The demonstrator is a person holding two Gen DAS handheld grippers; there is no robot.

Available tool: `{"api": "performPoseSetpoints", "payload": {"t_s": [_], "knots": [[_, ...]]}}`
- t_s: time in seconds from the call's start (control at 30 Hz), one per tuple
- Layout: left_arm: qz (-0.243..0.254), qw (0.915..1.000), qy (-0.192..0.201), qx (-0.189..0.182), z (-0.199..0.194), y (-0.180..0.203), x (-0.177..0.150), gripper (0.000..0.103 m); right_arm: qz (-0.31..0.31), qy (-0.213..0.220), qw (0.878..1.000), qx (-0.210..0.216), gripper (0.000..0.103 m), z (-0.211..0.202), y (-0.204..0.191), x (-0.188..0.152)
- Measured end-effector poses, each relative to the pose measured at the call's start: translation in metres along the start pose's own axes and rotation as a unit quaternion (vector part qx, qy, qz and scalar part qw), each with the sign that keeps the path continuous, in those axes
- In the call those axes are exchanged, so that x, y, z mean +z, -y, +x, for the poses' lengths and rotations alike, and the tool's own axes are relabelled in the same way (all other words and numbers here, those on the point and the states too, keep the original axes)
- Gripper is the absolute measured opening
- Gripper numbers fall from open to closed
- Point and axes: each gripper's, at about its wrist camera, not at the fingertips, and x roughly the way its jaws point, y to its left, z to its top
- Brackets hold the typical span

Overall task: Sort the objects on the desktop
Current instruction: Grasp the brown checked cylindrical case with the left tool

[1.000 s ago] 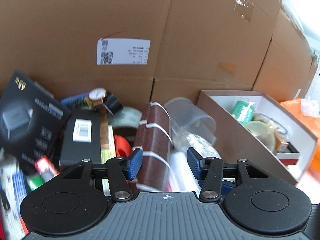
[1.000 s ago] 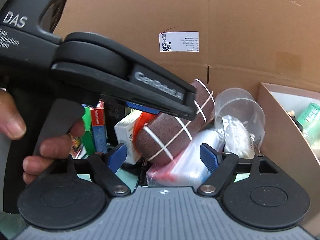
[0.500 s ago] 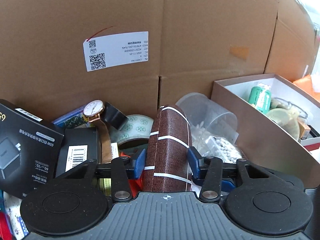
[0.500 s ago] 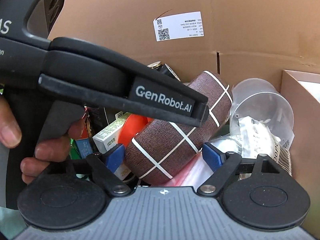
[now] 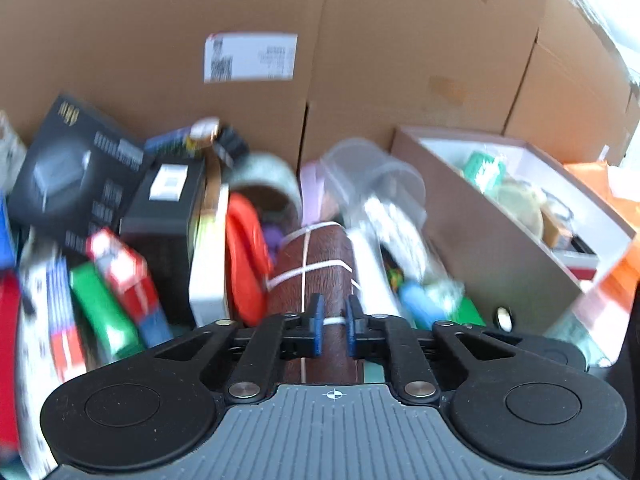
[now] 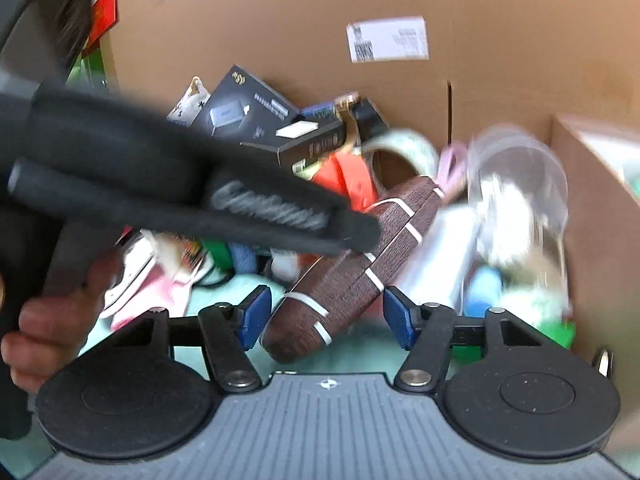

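Beside open brown cardboard box (image 5: 472, 216), left of its near wall: brown oblong fabric case with white cross-lines (image 5: 316, 264) lies tilted atop clutter. Left gripper (image 5: 331, 322) closing, pads seemingly pinching case near end; blur hides contact. Right gripper (image 6: 324, 316) closing, case end between jaws, untouched. Keep case level; lift clear of red-orange piece (image 5: 244, 256) on case's far side from box.

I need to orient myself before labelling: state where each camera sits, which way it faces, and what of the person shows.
Left wrist: on the left gripper, looking forward and down into the clutter before cardboard boxes; its closing jaws pinch the brown case; no hand shows.
Right wrist: on the right gripper, facing the same pile; jaws closing, apart from the case's sides; the person's hand holding the left gripper shows.
Shared: the case, the labelled box.
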Motion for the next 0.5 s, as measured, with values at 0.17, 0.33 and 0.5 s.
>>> {"api": "performPoseSetpoints", "payload": {"t_s": [0.17, 0.33, 0.5], "knots": [[-0.048, 0.9958, -0.043, -0.064, -0.013, 0.001, -0.035, 0.006, 0.011, -0.013, 1.000, 0.007, 0.056, -0.022, -0.013, -0.029], [-0.054, 0.9977, -0.006, -0.042, -0.030, -0.002, -0.055, 0.018, 0.021, -0.005, 1.000, -0.001, 0.060, -0.044, -0.021, -0.048], [-0.042, 0.9954, 0.071, 0.048, -0.046, -0.006, -0.052, 0.081, 0.035, 0.004, 0.999, -0.020, 0.070, -0.038, -0.015, -0.038]]}}
